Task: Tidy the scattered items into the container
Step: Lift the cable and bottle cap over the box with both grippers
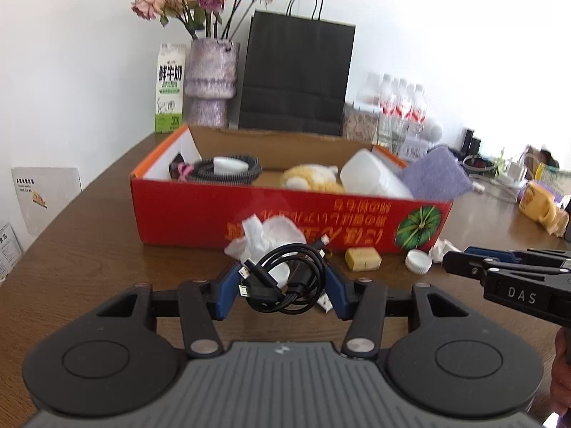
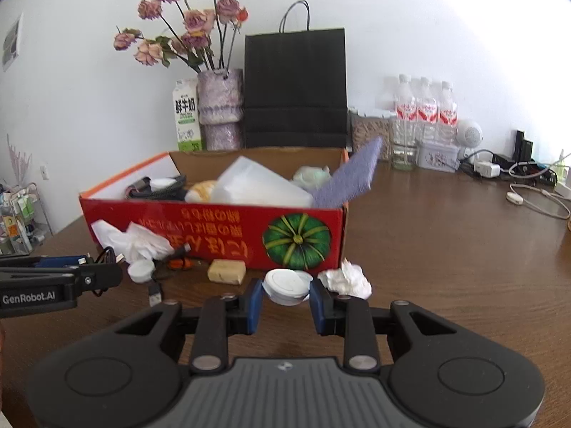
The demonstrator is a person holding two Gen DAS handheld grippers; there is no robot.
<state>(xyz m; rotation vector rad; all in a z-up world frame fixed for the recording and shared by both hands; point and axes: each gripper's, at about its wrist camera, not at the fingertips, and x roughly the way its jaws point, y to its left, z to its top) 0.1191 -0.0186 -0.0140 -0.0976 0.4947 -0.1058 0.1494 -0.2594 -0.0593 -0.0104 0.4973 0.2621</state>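
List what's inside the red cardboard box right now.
Inside the red box: a coiled dark hose with a white piece on it, a yellow plush toy, a translucent white container, a purple sponge pad leaning out, something pale green. The box floor and anything beneath them are hidden.

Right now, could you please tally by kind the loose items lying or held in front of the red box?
white round lids: 2
crumpled white wads: 2
yellow block: 1
black cable bundle: 1
small orange item, too small to identify: 1
Total: 7
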